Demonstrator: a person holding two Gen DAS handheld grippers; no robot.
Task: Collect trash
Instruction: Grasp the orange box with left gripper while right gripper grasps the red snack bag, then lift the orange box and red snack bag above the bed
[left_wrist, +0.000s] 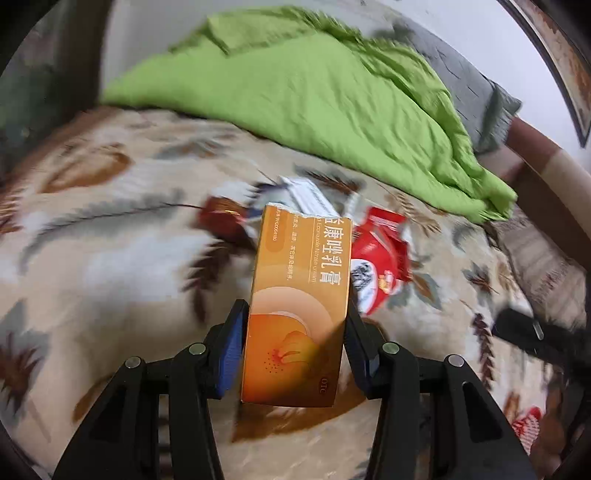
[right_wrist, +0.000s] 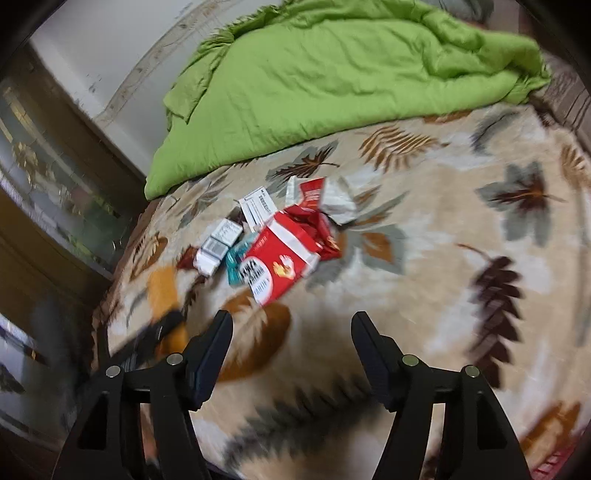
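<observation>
I'm working over a leaf-print blanket (right_wrist: 424, 258); left gripper (left_wrist: 295, 314) is clamping the orange box (left_wrist: 295, 306), right gripper (right_wrist: 291, 321) is gaping, and only its view is showing the trash pile (right_wrist: 277, 240).

1. Orange medicine carton (left_wrist: 295, 306): torn top flap, upright, raised above the bed.
2. Red packet (right_wrist: 280, 258), white boxes (right_wrist: 218, 245), teal wrapper (right_wrist: 236, 264): heaped together on the leaf-patterned blanket (right_wrist: 424, 258).
</observation>
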